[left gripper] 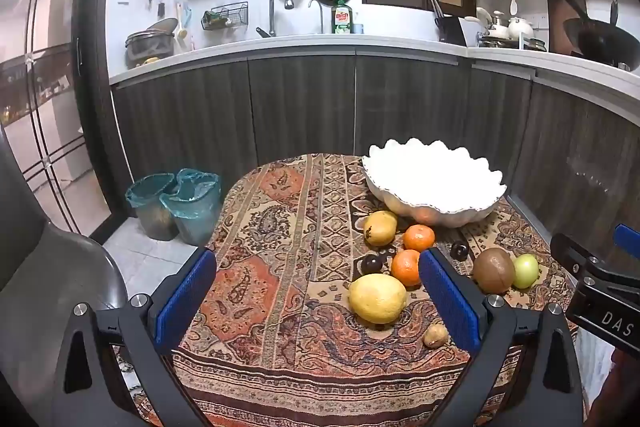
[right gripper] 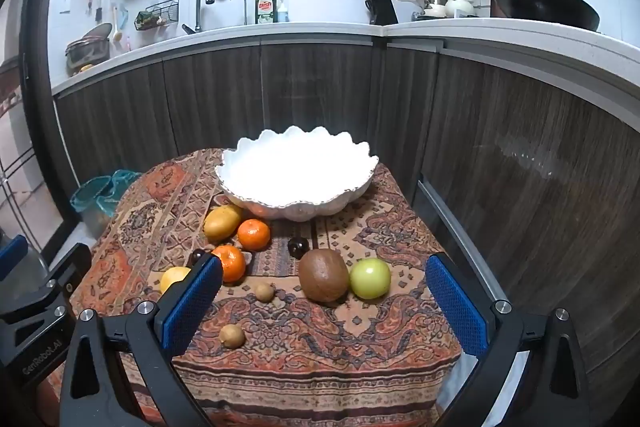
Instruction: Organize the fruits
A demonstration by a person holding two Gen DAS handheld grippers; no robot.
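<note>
Your left gripper and right gripper both gape wide, holding nothing, above the table's near edge. Fruit lies loose ahead: lemon, kiwi, green apple, two oranges. White bowl sits behind them.

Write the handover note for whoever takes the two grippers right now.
Left hand-held gripper: open, holding nothing, above the near table edge. Right hand-held gripper: open, holding nothing.
White scalloped bowl at the far end of the table looks empty.
On the cloth: lemon, two mandarins, yellow pear, kiwi, green apple, two dark plums, two small brown fruits.
Done: nothing. Left: every fruit.
</note>
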